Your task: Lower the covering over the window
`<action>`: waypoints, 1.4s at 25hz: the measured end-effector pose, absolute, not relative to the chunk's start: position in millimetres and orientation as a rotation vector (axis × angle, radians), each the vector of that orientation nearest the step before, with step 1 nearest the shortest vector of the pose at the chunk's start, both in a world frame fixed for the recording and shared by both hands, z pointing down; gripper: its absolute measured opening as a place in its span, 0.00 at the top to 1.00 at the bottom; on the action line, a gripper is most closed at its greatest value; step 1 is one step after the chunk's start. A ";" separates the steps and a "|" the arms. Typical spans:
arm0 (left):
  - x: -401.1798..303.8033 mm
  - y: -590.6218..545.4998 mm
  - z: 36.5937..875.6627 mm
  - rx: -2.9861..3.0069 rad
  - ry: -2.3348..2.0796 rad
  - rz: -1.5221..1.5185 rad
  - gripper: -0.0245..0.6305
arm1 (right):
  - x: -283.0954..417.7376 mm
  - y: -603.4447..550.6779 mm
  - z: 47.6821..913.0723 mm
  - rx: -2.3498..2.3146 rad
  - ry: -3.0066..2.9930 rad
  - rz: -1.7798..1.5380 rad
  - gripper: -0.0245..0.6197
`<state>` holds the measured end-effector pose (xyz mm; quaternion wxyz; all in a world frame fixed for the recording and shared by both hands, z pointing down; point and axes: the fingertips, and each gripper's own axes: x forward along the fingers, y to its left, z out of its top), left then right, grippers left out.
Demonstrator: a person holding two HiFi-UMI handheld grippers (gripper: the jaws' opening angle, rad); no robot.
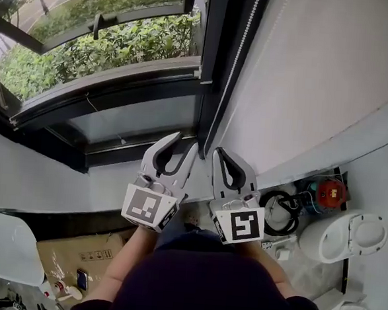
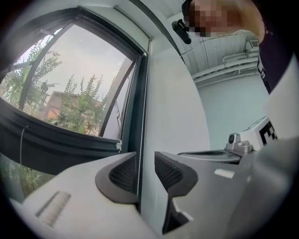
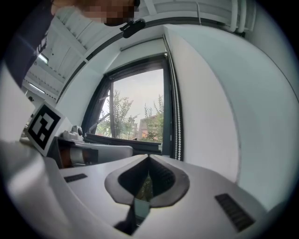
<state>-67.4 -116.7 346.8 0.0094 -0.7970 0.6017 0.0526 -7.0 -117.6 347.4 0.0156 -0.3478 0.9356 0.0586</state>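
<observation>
Window (image 1: 115, 46) fills the upper left, uncovered. At lower centre, the left gripper (image 1: 185, 142) gapes open and empty. The bead chain (image 1: 235, 68) hangs just right; centre it between the pads before closing. The right gripper (image 1: 220, 153) is closed, empty.

The dark window frame (image 1: 213, 66) and the white wall (image 1: 319, 73) block travel ahead of the left gripper (image 1: 187, 141) and the right gripper (image 1: 218, 151). The bead chain (image 1: 238, 55) hangs along the frame's right edge, in line with the left gripper's parted jaws. Below, a toilet (image 1: 347, 238), coiled cables (image 1: 280, 207) and a cardboard box (image 1: 74, 252) crowd the floor.
</observation>
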 end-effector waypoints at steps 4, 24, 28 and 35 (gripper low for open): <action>-59.8 -146.9 343.7 -2.535 1.787 0.150 0.80 | -4.8 -128.0 345.3 -1.149 2.887 0.182 0.94; -41.1 -265.7 367.9 -2.675 1.620 -0.120 0.74 | 3.0 -157.7 325.0 -1.552 2.721 0.260 0.94; -39.5 -273.6 370.9 -2.688 1.634 -0.131 0.72 | 4.6 -157.9 321.2 -1.588 2.699 0.285 0.94; -37.1 -282.1 375.2 -2.605 1.718 -0.185 0.69 | 7.9 -158.8 322.2 -1.626 2.684 0.280 0.94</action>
